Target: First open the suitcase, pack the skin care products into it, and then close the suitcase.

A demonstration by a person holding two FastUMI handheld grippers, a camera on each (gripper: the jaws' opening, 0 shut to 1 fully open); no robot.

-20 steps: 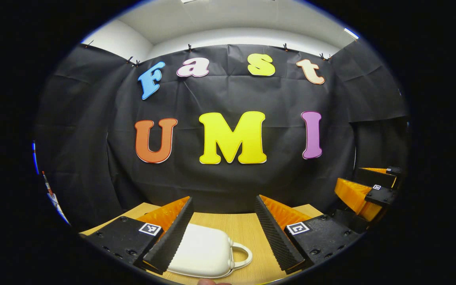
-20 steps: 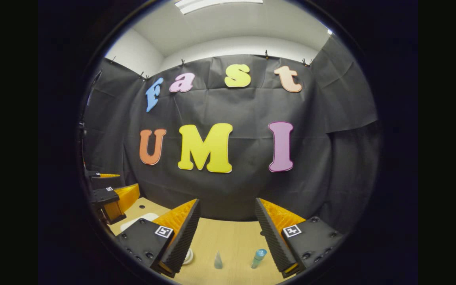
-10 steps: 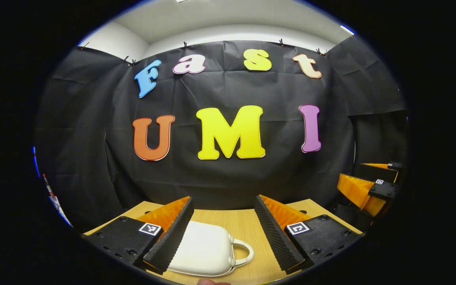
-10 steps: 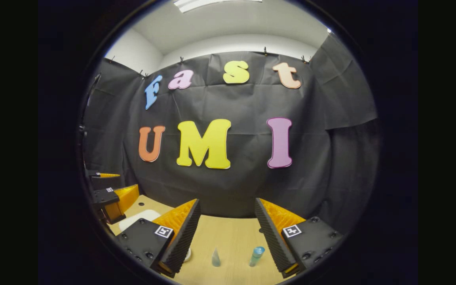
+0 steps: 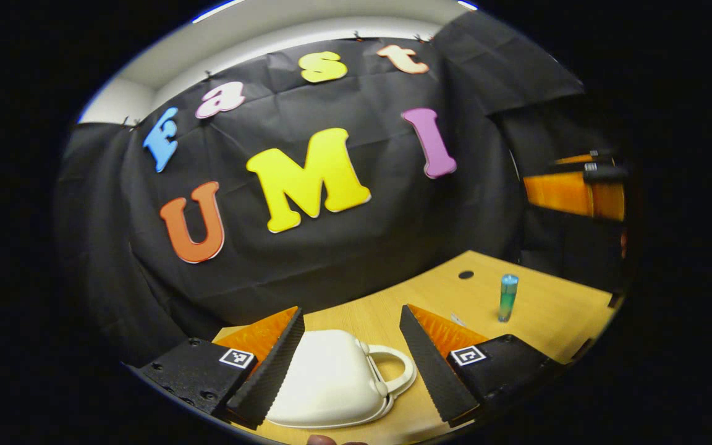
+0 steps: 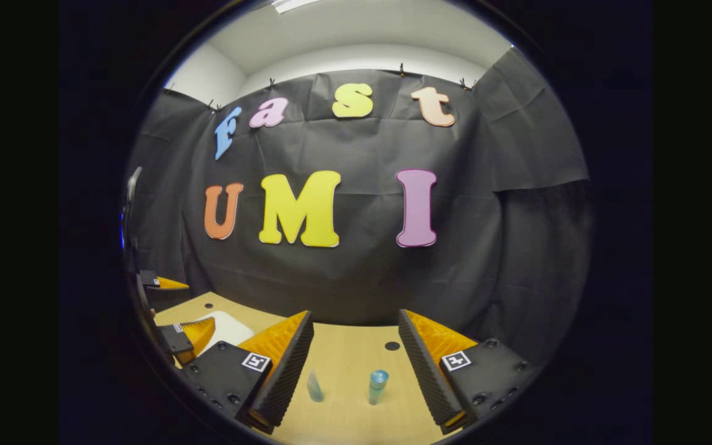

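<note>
Left gripper has swung, open, over closed white hard-shell suitcase; right gripper open, idle; opening imminent.

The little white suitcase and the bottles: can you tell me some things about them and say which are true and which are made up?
1. The white suitcase is shut. True.
2. The left gripper is squeezing the suitcase handle. False: its fingers are spread wide, with the suitcase lying between them on the table.
3. The blue-capped bottle is lying on its side. False: it stands upright on the table.
4. The right gripper is open and holds nothing. True.
5. A small clear pointed bottle stands beside the blue-capped one. True.
6. The skin care bottles are already inside the suitcase. False: they stand out on the table.
</note>
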